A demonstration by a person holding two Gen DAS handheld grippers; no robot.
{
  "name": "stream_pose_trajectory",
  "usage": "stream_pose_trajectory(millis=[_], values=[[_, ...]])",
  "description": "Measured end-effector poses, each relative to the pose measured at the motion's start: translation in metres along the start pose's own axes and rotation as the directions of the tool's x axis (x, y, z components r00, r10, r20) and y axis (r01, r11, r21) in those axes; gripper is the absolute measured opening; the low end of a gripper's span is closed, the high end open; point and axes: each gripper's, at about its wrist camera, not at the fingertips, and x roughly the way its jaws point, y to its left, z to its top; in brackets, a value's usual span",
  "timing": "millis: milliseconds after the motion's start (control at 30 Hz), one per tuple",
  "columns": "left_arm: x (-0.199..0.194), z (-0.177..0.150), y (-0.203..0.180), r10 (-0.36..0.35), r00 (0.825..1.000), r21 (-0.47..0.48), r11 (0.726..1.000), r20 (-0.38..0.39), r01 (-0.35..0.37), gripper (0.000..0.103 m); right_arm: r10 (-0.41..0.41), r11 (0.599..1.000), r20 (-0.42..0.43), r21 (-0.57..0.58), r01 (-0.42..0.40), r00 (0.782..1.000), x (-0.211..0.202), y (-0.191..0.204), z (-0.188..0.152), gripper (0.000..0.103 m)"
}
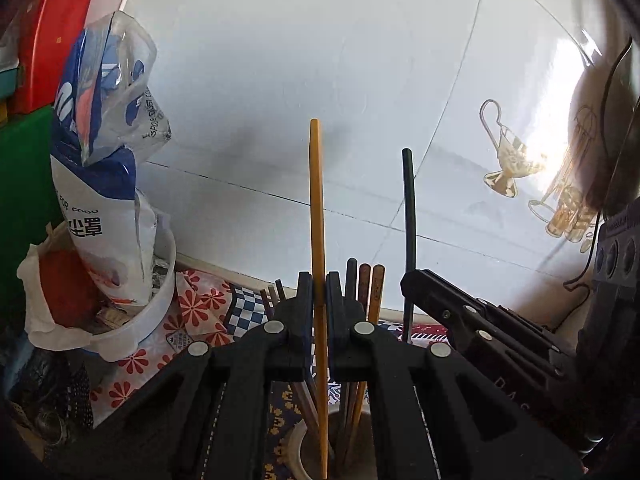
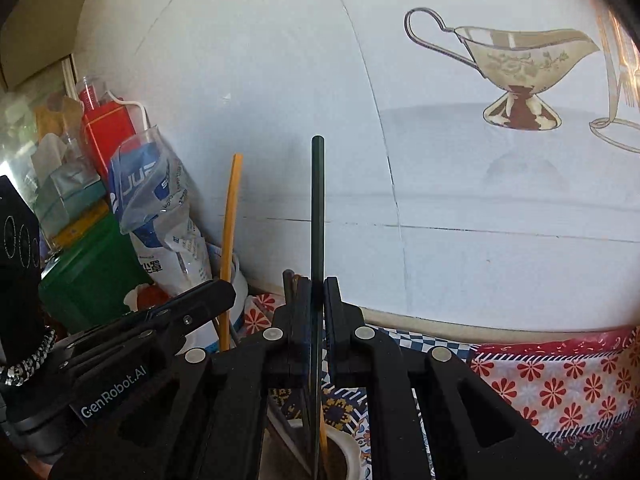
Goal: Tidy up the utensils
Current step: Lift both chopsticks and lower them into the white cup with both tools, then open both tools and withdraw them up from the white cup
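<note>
Left gripper (image 1: 320, 280): its jaws are closed tight on a yellow chopstick (image 1: 317, 200), which stands upright between them.
Right gripper (image 2: 316, 284): its jaws are closed tight on a dark green chopstick (image 2: 318, 208), also upright.
Where the two chopsticks are: their lower ends go down into a white cup (image 1: 298, 450) just under the grippers; the two grippers are side by side, near each other.
Other chopsticks (image 1: 366, 288): some brown and dark ones stand in the same cup, behind the left jaws.
Counter (image 2: 560, 384): it has a cloth with red flowers and a blue-white check pattern.
Plastic bag (image 1: 108, 184): white and blue, it stands in a white tub (image 1: 156, 312) at the left; I can read "SPOT DUST" partly and the characters "尘罩".
Writing on gripper: "GenRobot.AI" in white letters on the side of the left gripper, seen from the right wrist view.
Wall (image 1: 260, 60): white tiles, with a printed gravy boat picture (image 2: 516, 76).
Red box (image 1: 56, 36): at the far left, its label is too small to read.
</note>
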Motion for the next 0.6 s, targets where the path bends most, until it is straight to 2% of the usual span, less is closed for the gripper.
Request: stream_pose_trajectory(millis=[233,600], values=[[0.017,-0.02,-0.005,0.0,1.0,0.043,0.999,-0.028,0.001,0.004,-0.012,1.0,-0.047,0.003,0.012,0.999,0.011,-0.008,-0.013,0.005],[0.013,-0.045,-0.003,-0.005,0.984,0.093,0.995,-0.177,0.022,0.004,-0.027,0.998,-0.182,-0.055,0.017,0.983,0.002,-0.011,-0.029,0.005]])
